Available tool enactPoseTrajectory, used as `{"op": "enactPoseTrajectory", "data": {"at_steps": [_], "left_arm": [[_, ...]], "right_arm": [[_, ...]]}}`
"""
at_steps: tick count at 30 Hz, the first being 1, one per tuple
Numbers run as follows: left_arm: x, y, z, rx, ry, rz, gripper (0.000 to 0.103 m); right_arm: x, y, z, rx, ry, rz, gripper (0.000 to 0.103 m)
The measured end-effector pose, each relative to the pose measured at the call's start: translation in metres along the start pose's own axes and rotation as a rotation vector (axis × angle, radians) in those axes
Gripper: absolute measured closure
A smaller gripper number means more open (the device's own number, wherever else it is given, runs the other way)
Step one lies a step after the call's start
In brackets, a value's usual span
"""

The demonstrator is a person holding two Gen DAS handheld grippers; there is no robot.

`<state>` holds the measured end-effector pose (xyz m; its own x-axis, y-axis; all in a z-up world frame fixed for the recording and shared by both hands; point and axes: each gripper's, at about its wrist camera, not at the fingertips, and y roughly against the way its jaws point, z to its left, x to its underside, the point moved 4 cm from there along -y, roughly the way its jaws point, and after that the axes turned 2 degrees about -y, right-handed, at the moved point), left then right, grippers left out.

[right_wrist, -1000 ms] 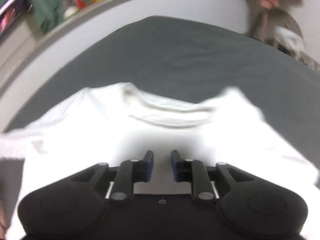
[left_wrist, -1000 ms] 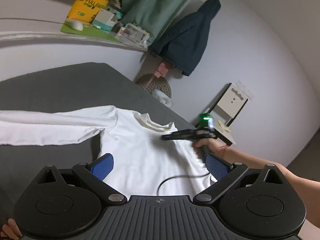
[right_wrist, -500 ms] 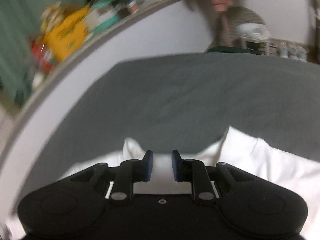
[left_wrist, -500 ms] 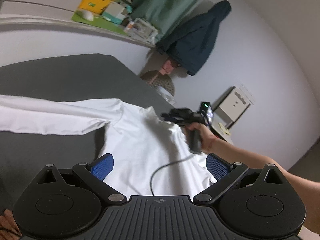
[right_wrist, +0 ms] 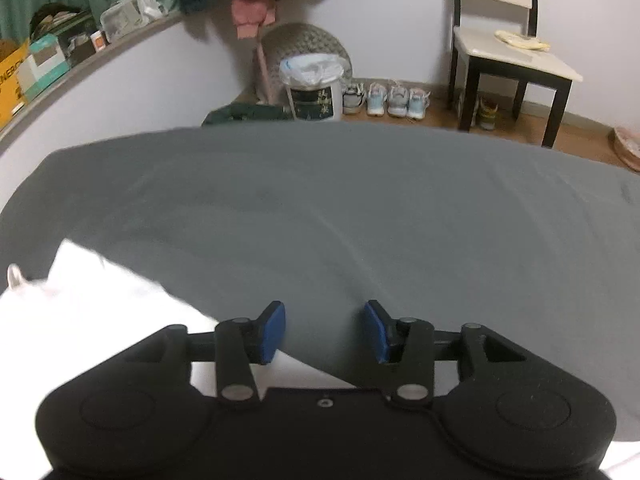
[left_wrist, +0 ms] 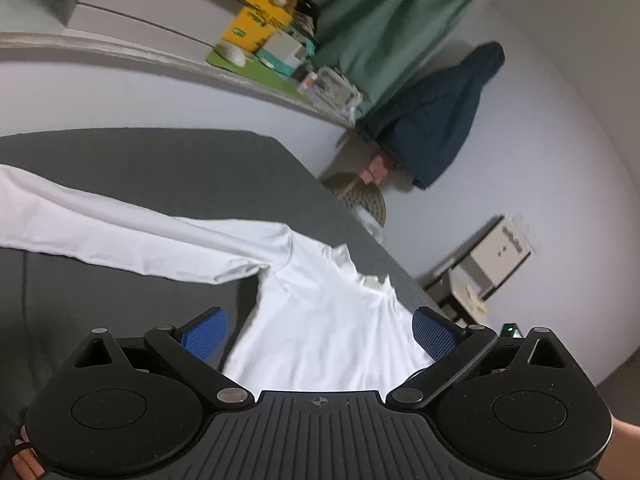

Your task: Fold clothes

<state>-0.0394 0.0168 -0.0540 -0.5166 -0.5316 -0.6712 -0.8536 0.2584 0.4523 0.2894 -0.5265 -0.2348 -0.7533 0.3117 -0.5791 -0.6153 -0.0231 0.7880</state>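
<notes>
A white long-sleeved shirt (left_wrist: 320, 312) lies flat on the dark grey bed (left_wrist: 160, 168), one sleeve (left_wrist: 100, 232) stretched out to the left. My left gripper (left_wrist: 318, 332) hovers wide open above the shirt's body, nothing between its blue pads. In the right wrist view the shirt (right_wrist: 80, 312) fills only the lower left, its edge running under the gripper. My right gripper (right_wrist: 325, 330) stands open over the shirt's edge and the bare grey sheet (right_wrist: 360, 208), holding nothing.
A shelf (left_wrist: 260, 60) with boxes runs along the wall behind the bed. A dark jacket (left_wrist: 440, 112) hangs on the wall. Beyond the bed's far edge stand a lined bin (right_wrist: 314, 88), several shoes (right_wrist: 388, 98) and a chair (right_wrist: 508, 52).
The right gripper has opened and swung away from the collar to the shirt's right edge. It has dropped out of the left wrist view, which has tilted slightly.
</notes>
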Motion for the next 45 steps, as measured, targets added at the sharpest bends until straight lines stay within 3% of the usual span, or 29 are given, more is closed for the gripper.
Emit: {"op": "enactPoseTrajectory", "data": {"at_steps": [2, 5, 6, 8, 9, 12, 15, 18, 20, 21, 23, 27, 30, 33, 35, 39, 40, 43, 45], "left_arm": [[0.001, -0.004, -0.003, -0.009, -0.01, 0.015, 0.003], [0.001, -0.009, -0.005, -0.031, -0.012, 0.017, 0.003], [0.0, -0.01, -0.005, -0.038, -0.013, 0.017, 0.003], [-0.001, -0.012, -0.005, -0.056, -0.012, 0.009, 0.003], [-0.001, -0.012, -0.004, -0.069, -0.01, -0.003, 0.003], [-0.005, -0.011, 0.009, -0.16, 0.032, -0.058, 0.003], [-0.007, -0.007, 0.028, -0.208, 0.142, -0.068, 0.003], [0.0, -0.006, 0.037, -0.208, 0.194, -0.036, 0.003], [0.003, -0.007, 0.038, -0.228, 0.171, -0.021, 0.003], [0.004, -0.008, 0.038, -0.251, 0.154, -0.017, 0.003], [0.004, -0.009, 0.043, -0.309, 0.131, -0.017, 0.003], [-0.004, 0.006, 0.087, -0.44, 0.264, -0.132, 0.003], [-0.011, 0.024, 0.14, -0.537, 0.374, -0.234, 0.003], [-0.025, 0.047, 0.203, -0.601, 0.41, -0.318, 0.003], [-0.034, 0.059, 0.24, -0.631, 0.422, -0.358, 0.003], [-0.048, 0.053, 0.287, -0.524, 0.425, -0.334, 0.003], [-0.052, 0.048, 0.291, -0.512, 0.376, -0.318, 0.003], [-0.065, 0.027, 0.292, -0.582, 0.221, -0.268, 0.003], [-0.067, 0.011, 0.297, -0.602, 0.194, -0.216, 0.014]], "right_arm": [[-0.001, 0.0, 0.001, -0.091, -0.002, -0.003, 0.043], [0.002, -0.001, 0.006, -0.176, 0.032, -0.027, 0.04], [0.003, -0.003, 0.01, -0.199, 0.052, -0.024, 0.044], [0.007, -0.01, 0.018, -0.201, 0.112, -0.002, 0.085], [0.01, -0.013, 0.021, -0.18, 0.144, 0.013, 0.094], [0.014, -0.012, 0.01, -0.146, 0.119, -0.022, 0.099], [0.013, -0.01, 0.001, -0.122, 0.064, -0.041, 0.099], [0.008, -0.005, 0.006, -0.098, 0.04, -0.065, 0.088], [0.001, 0.008, 0.035, -0.115, 0.085, -0.145, 0.058], [0.0, 0.013, 0.059, -0.16, 0.12, -0.162, 0.056], [0.002, 0.022, 0.117, -0.285, 0.197, -0.149, 0.056], [0.048, 0.042, 0.262, -0.551, 0.37, -0.015, 0.056], [0.11, 0.062, 0.351, -0.696, 0.541, 0.062, 0.056], [0.171, 0.077, 0.402, -0.794, 0.616, 0.14, 0.056], [0.207, 0.088, 0.415, -0.874, 0.599, 0.206, 0.056], [0.258, 0.113, 0.409, -0.993, 0.553, 0.304, 0.056], [0.265, 0.119, 0.402, -1.006, 0.552, 0.313, 0.056], [0.278, 0.139, 0.376, -1.034, 0.51, 0.324, 0.053], [0.279, 0.145, 0.357, -1.04, 0.46, 0.325, 0.049]]}}
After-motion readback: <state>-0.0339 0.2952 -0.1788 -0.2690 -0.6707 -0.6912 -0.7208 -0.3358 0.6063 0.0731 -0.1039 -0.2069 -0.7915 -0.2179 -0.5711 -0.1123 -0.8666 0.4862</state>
